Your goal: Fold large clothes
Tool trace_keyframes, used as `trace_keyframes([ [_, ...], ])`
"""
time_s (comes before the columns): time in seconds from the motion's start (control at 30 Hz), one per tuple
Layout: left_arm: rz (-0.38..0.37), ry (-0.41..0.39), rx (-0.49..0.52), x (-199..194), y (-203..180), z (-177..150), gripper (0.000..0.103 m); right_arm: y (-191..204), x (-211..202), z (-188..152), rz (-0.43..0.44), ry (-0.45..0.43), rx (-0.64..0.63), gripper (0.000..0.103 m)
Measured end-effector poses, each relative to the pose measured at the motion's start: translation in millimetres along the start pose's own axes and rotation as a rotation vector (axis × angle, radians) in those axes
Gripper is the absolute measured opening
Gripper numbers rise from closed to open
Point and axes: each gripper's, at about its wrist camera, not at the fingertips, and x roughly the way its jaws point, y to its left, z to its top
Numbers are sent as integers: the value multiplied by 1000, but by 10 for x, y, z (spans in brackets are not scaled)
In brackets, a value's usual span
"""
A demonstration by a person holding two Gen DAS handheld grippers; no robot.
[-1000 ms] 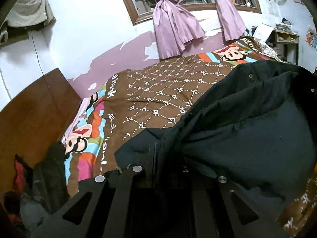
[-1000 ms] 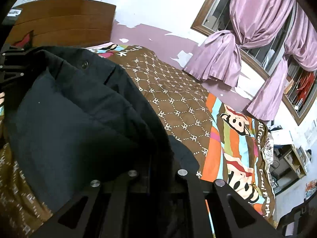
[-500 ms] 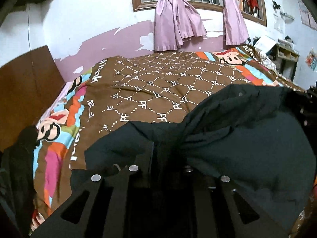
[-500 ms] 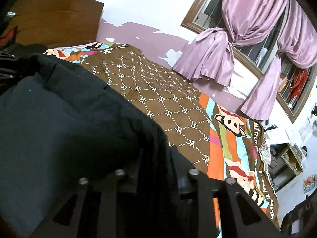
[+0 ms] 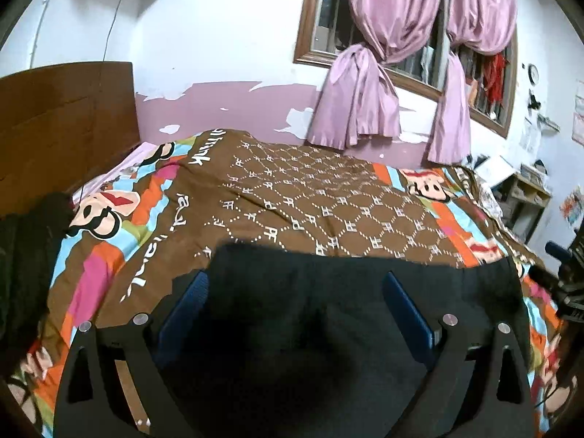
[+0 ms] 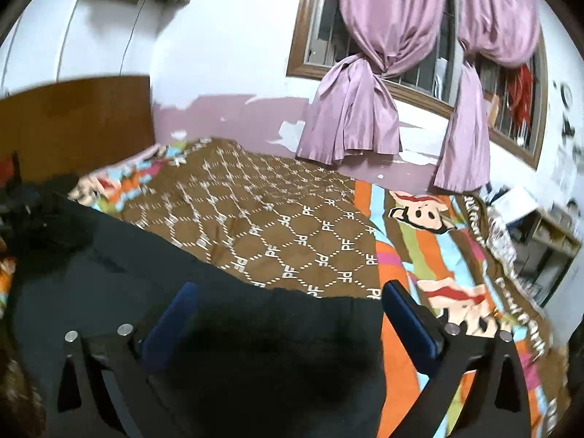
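A large black garment (image 5: 328, 292) lies flat on the brown patterned bedspread (image 5: 310, 197), its far edge straight. My left gripper (image 5: 295, 314) is open above its left part, blue fingertips (image 5: 189, 303) spread wide with nothing between them. My right gripper (image 6: 288, 321) is open above the garment's (image 6: 219, 314) right part, its right blue fingertip (image 6: 408, 321) over the orange stripe of the bedspread (image 6: 277, 230). The other gripper shows at the far right edge of the left wrist view.
A wooden headboard (image 5: 62, 127) stands at the left with dark clothes (image 5: 25, 255) piled below it. A window with pink curtains (image 5: 368, 84) is on the far wall. A shelf unit (image 5: 525, 197) stands beyond the bed's right end.
Both grippers were shut on the black garment and held it up. They have opened and let go, and the garment now lies flat on the bed.
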Motion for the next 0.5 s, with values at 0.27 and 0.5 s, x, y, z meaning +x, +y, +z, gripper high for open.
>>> trace_keyframes([
  [0.27,-89,98,132,-331,-237,-585,94,203,-324,-517,160,129,59,103],
  [0.5,-113,137,256,-334,-429,-1161,94,426,-274,-1047,233,259,37,103],
])
